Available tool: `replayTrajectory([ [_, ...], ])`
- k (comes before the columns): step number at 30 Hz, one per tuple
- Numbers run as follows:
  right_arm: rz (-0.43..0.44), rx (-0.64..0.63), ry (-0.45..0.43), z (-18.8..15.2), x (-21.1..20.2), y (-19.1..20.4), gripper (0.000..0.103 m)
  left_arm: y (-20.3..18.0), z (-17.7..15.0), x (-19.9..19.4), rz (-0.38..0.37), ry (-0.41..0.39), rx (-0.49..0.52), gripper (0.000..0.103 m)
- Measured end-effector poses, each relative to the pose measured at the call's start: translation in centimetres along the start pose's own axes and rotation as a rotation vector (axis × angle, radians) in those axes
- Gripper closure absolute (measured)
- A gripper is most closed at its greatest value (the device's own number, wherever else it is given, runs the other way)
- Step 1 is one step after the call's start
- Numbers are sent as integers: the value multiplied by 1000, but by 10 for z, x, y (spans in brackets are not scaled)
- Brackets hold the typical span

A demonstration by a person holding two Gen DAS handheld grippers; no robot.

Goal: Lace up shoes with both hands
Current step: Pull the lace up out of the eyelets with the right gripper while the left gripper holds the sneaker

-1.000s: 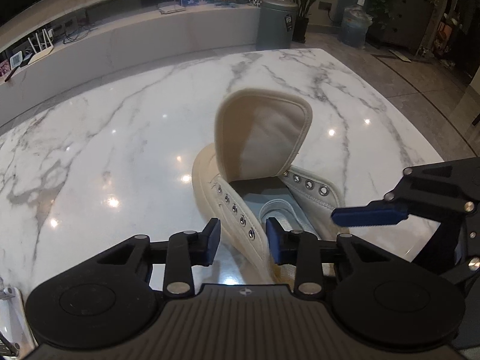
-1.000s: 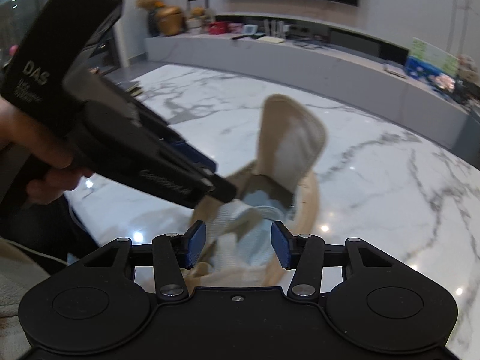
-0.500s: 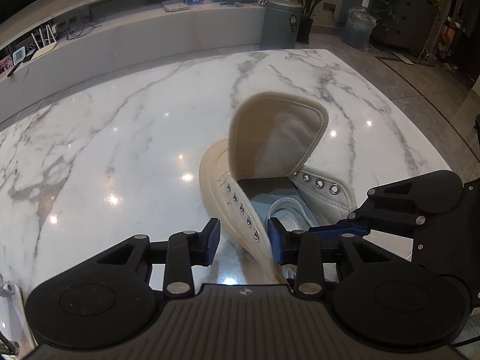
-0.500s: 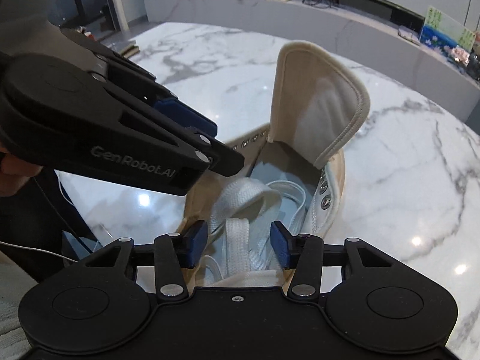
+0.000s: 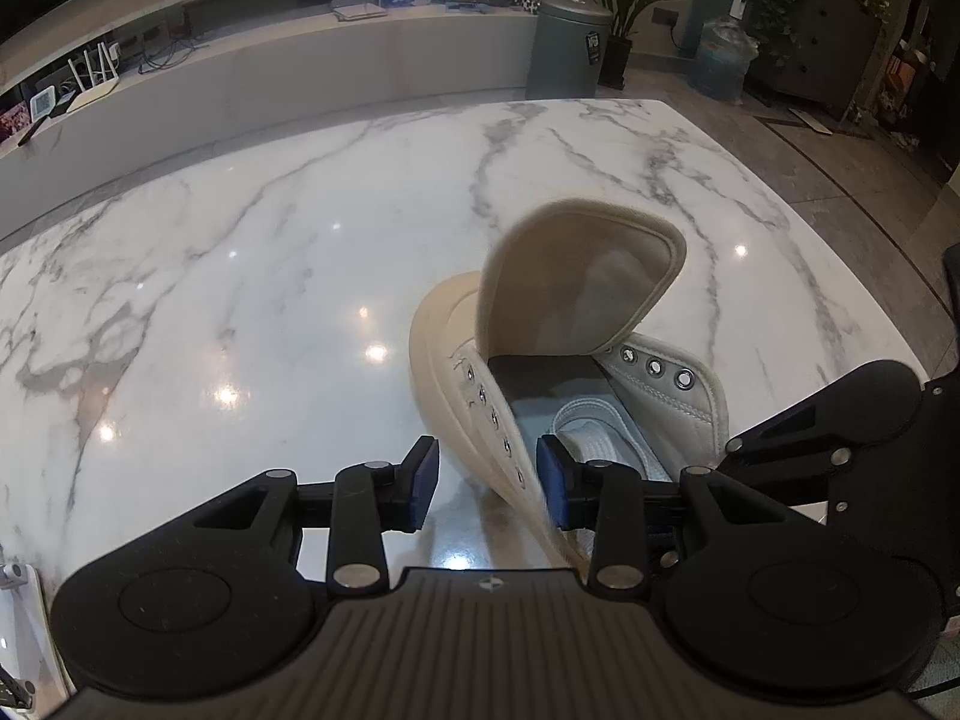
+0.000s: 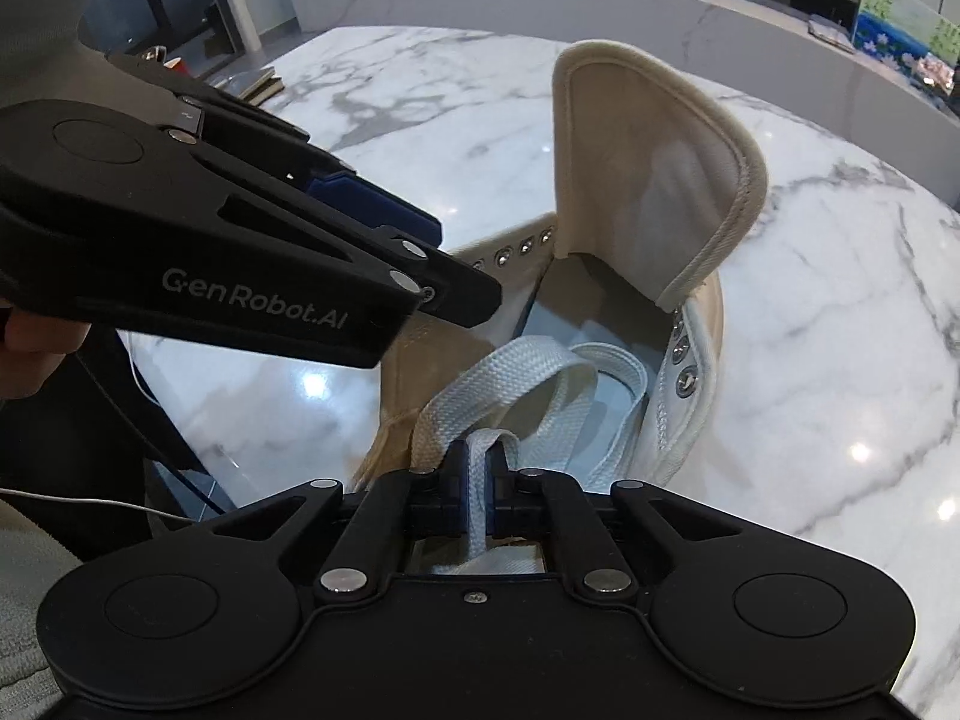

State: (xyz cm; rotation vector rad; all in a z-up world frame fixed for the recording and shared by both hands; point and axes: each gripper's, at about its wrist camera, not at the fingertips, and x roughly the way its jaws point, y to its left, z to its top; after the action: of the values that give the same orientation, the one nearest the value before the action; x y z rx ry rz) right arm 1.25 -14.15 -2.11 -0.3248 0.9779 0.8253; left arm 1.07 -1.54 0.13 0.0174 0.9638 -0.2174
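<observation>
The right tool is clenched on the white flat shoelace, its 2 blue pads pressed together with a fold of the lace standing up between them. I judge the grip is taken there, at the heel end of the shoe, to draw a free length out of the bundle so an end can be found for threading. The rest of the lace lies in loose loops inside the shoe, on the pale blue insole, and none of it shows through an eyelet in either view.

The left tool is released, its pads well apart, straddling the near sidewall of the beige high-top shoe: 1 pad outside the wall, 1 inside beside the lace. Whether either pad touches the wall I cannot tell. Placed so, it looks ready to pinch that wall and steady the shoe while the other tool pulls. In the right wrist view this left tool hangs just above the shoe's eyelet row, with a hand behind it.

The shoe stands on the marble surface, toe away from both tools. Its tongue is folded up and forward, leaving the throat open and both rows of metal eyelets bare, which suits either lacing to come or a lace just pulled out.
</observation>
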Motion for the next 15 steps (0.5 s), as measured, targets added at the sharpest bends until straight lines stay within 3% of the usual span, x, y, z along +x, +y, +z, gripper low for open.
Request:
replayTrajectory([
  [15,-116,30,-123,-4,-52,-13,101,-2,-1,0,21,-6,11,68],
])
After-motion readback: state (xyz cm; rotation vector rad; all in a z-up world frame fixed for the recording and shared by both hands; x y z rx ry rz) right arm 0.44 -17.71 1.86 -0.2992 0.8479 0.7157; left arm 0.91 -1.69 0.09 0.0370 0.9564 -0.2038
